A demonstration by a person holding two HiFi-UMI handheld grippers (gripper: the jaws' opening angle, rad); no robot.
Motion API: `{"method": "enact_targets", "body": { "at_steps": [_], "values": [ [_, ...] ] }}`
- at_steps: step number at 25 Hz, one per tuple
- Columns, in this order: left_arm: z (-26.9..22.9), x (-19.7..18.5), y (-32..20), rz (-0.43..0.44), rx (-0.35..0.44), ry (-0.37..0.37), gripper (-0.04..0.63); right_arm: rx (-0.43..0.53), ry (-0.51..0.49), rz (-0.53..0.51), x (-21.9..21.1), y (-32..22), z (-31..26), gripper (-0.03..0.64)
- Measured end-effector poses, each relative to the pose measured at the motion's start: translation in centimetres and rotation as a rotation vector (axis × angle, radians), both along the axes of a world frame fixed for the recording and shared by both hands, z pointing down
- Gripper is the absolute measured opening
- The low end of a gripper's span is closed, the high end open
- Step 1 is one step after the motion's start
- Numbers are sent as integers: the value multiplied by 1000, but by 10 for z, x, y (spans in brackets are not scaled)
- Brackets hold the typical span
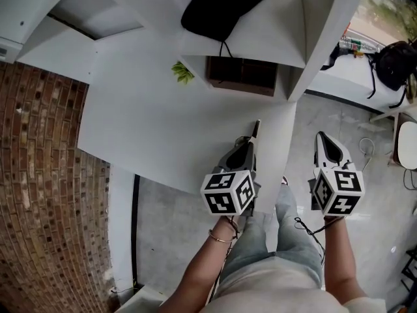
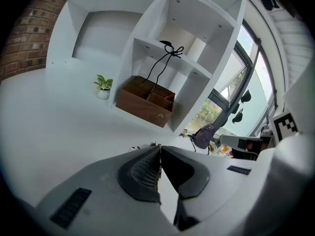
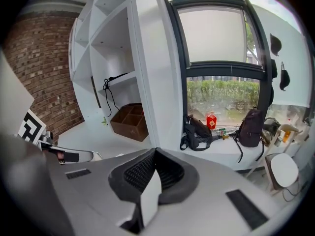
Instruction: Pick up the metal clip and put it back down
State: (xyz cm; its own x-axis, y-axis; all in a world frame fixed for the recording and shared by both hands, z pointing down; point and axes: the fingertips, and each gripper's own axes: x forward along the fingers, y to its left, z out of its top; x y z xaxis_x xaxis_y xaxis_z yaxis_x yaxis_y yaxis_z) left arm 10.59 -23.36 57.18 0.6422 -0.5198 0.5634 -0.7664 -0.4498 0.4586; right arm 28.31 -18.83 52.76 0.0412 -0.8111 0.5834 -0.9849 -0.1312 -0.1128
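My left gripper (image 1: 255,128) is shut with its tips over the near right part of the white desk (image 1: 150,129). In the left gripper view its jaws (image 2: 160,149) meet with nothing visible between them. A small dark and pale bit (image 2: 135,148) lies on the desk just past the tips; I cannot tell if it is the metal clip. My right gripper (image 1: 320,137) hangs over the grey floor to the right of the desk. Its jaws (image 3: 155,150) are also shut and empty.
A brown wooden divider box (image 1: 241,75) and a small green plant (image 1: 182,72) stand at the back of the desk under white shelves. A black pouch (image 1: 221,8) lies on top. A brick wall (image 1: 39,175) is on the left, a dark backpack (image 1: 394,64) on the right.
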Motion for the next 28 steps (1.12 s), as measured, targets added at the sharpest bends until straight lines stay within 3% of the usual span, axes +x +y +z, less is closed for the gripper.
{"method": "enact_targets", "body": {
  "at_steps": [10,28],
  "values": [
    [13,-6,0,-17,-12,22,15,-20,-6,-14,-8,-3,10,2],
    [28,-23,-10,-46,19,-30,38,-48,-4,-44,-20,-9,22,2]
  ]
}}
